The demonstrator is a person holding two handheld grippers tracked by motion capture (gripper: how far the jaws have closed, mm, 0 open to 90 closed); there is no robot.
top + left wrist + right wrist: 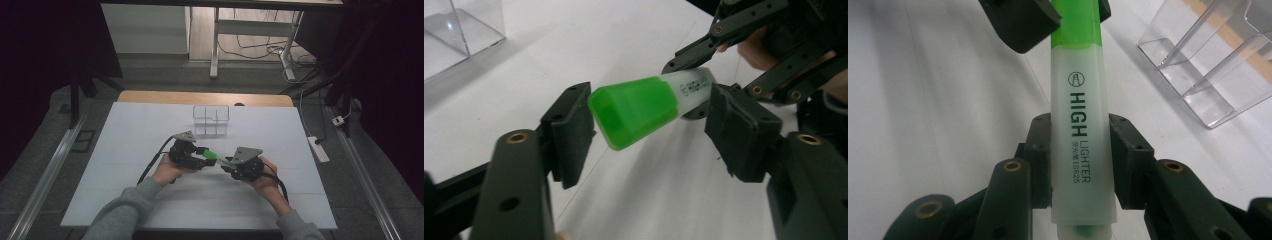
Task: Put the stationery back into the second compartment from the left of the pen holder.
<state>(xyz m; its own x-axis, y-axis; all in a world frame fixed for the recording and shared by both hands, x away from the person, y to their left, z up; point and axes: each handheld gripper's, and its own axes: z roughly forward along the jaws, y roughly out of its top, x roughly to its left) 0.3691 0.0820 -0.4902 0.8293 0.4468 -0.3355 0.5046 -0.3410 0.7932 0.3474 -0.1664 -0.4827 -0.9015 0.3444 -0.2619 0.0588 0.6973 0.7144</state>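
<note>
A bright green cap (634, 112) tops the frosted white highlighter (1080, 145) printed with black lettering, framed by my black jaws with brass-coloured pins. Behind it, a clear organiser (211, 120) sits on the white tabletop (125, 150) with its wood-brown edge; my sleeves are grey.

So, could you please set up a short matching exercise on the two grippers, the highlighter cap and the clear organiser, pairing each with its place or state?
Things:
1. left gripper
2. right gripper
3. highlighter cap
4. clear organiser

Places or states:
A. stands on the table beyond both hands
B. clamped on the pale highlighter barrel
C. green, sitting between two jaws
D. jaws apart around the cap, not gripping it

Pairs: 1-D, 2-B, 3-C, 4-A
</note>
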